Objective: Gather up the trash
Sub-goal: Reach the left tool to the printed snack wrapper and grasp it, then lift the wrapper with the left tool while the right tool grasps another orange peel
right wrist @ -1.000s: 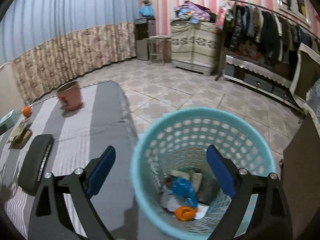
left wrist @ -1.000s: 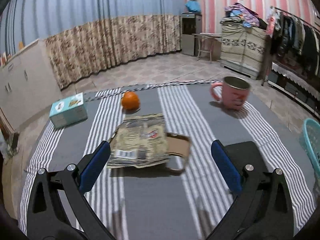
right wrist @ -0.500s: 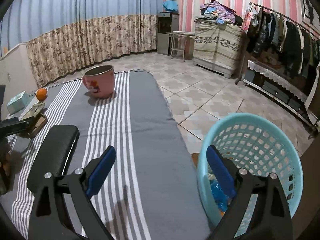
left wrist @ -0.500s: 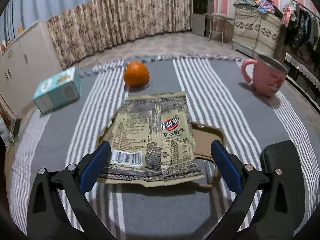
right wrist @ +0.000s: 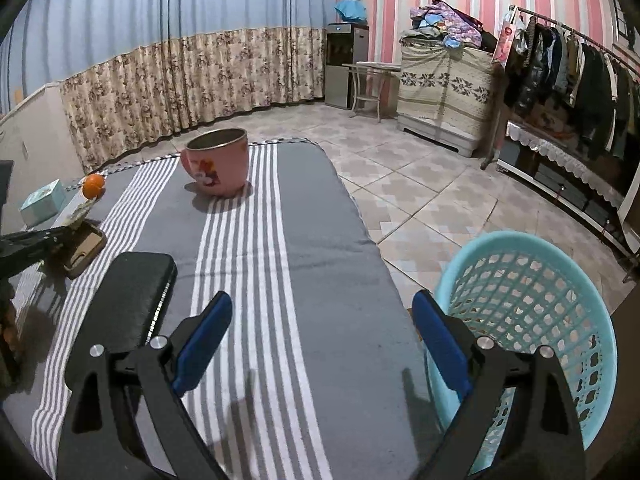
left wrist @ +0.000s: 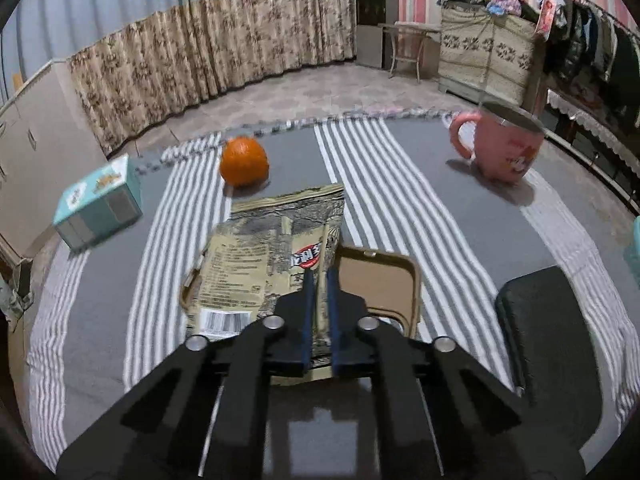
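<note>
Pinching the snack wrapper (left wrist: 276,256) near its bottom edge, the left gripper (left wrist: 319,280) is nearly closed — orange (left wrist: 244,161) at eleven o'clock; right gripper (right wrist: 320,320) spread wide, empty — basket (right wrist: 532,300) at three o'clock.

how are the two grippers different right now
The left gripper is shut on the snack wrapper, while the right gripper is open and holds nothing. The left gripper sits low over the brown tray; the right gripper hangs near the table's edge beside the blue basket. Both have blue pads on black arms.
</note>
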`<move>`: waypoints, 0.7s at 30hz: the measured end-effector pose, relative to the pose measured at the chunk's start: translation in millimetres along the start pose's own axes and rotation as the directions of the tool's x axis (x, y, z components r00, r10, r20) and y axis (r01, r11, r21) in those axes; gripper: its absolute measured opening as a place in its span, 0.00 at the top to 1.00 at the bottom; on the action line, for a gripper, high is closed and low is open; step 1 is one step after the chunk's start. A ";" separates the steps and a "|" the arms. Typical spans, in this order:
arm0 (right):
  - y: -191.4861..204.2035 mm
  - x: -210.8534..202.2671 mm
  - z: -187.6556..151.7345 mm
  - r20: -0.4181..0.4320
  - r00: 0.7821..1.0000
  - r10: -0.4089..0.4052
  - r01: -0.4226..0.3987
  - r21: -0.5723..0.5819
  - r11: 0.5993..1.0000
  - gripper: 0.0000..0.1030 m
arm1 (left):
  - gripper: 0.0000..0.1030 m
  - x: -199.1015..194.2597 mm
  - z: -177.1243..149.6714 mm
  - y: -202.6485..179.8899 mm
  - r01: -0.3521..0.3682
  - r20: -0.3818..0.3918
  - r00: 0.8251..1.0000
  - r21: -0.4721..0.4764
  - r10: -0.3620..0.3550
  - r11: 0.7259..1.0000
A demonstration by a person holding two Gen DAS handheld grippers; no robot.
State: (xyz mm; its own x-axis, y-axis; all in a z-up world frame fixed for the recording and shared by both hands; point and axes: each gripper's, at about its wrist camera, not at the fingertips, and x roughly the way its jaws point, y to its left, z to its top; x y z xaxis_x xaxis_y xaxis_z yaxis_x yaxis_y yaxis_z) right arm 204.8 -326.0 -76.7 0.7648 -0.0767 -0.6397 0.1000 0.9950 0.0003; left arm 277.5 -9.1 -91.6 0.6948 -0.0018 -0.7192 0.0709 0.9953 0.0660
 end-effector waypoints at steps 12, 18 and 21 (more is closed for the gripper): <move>49.5 5.4 26.7 0.022 0.998 0.064 -0.063 -0.053 0.997 0.13 | 0.97 -70.4 21.5 89.9 -0.042 0.142 0.988 -0.097 0.056 0.994; 101.0 17.3 45.6 0.021 0.993 0.116 -0.113 -0.109 0.988 0.13 | 0.97 -55.7 21.3 141.7 -0.122 0.142 0.979 -0.165 0.146 0.979; 129.2 24.0 53.2 0.017 0.990 0.143 -0.140 -0.135 0.981 0.13 | 0.97 -45.3 21.9 160.8 -0.139 0.139 0.976 -0.193 0.167 0.971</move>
State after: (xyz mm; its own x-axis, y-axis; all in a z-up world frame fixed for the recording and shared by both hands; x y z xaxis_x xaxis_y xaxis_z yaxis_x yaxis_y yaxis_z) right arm 269.9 -202.7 -51.0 0.7821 0.0658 -0.6197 -0.0947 0.9954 -0.0139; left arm 273.1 148.9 -33.2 0.7898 0.1511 -0.5945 -0.1660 0.9857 0.0301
